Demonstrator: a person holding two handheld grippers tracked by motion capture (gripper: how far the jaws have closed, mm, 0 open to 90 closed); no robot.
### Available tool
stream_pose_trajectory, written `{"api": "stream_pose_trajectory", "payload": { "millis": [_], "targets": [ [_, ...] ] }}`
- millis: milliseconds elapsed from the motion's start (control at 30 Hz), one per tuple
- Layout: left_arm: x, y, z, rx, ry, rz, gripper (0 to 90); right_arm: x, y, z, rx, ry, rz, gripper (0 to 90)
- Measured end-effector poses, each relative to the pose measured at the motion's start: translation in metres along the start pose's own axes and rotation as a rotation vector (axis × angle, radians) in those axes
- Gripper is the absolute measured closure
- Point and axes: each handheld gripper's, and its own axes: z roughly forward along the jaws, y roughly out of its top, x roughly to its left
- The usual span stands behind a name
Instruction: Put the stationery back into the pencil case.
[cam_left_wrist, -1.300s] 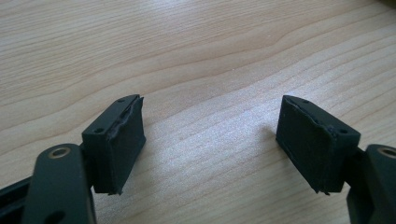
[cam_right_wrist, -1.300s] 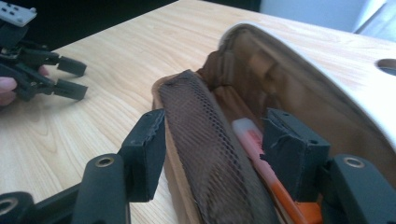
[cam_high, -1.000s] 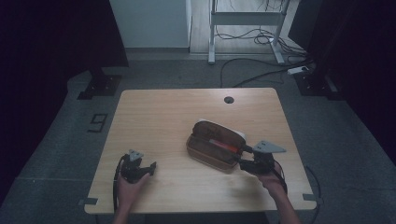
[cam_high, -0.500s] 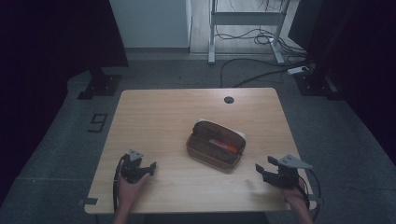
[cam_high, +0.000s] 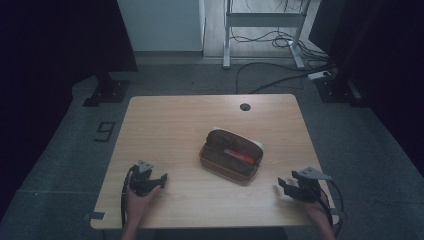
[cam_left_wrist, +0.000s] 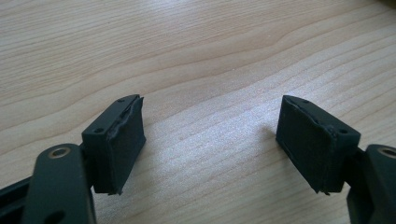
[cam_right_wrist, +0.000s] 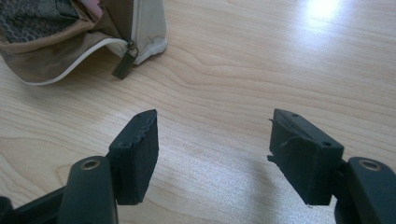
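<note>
While the brown, open, zip-up fabric pouch (cam_high: 231, 156) is lying near the middle of the pale rectangular wooden table (cam_high: 170, 125), bare wood is lying open on all sides of it. Well to the pouch's left, near the table's front edge, the left gripper (cam_high: 161, 179) is resting with its jaws spread wide, holding nothing. Well to the pouch's right, by the front right corner, the right gripper (cam_high: 281, 185) is likewise gaping empty, its jaws pointing toward the pouch's metal zip pull (cam_right_wrist: 123, 65).

Matt wood table (cam_high: 170, 125), cloth pouch (cam_high: 231, 155)
</note>
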Motion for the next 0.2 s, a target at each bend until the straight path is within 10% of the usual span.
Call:
{"api": "stream_pose_trajectory", "payload": {
  "millis": [200],
  "targets": [
    [-0.0002,0.0003,0.0005,0.0,0.001,0.001,22.9,-0.0015,0.0001,-0.0007,-0.006,-0.003,0.007,31.7]
  ]
}}
